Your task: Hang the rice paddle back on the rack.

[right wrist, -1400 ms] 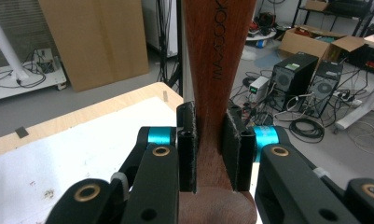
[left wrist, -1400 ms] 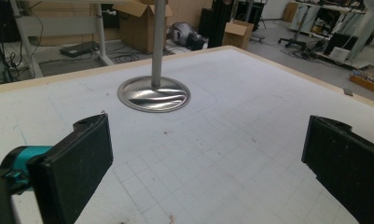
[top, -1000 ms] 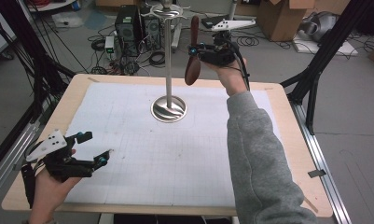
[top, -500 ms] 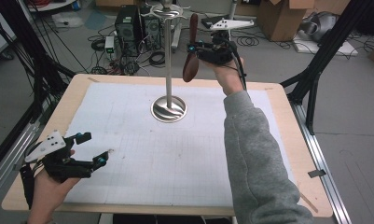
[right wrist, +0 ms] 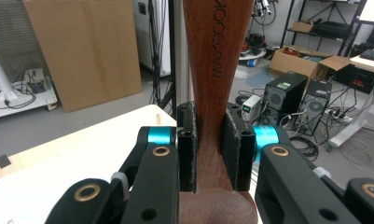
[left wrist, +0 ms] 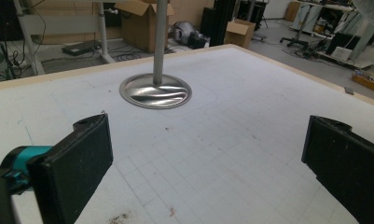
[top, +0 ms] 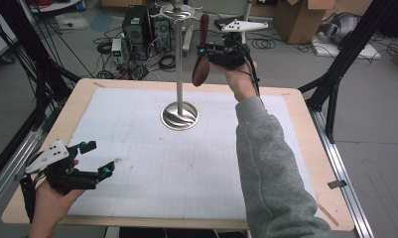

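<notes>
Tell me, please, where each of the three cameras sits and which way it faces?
High view: above the person's side, looking forward and down on the table; both forearms, left gripper and right gripper show.
Left gripper view: low over the table, facing the metal stand between open jaws.
Right gripper view: raised, looking along jaws shut on a wooden spoon.
Shared: the stand's round base appears in the high and left gripper views.

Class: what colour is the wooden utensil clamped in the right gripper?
The wooden utensil is dark reddish-brown, clearest in the right gripper view.
</notes>
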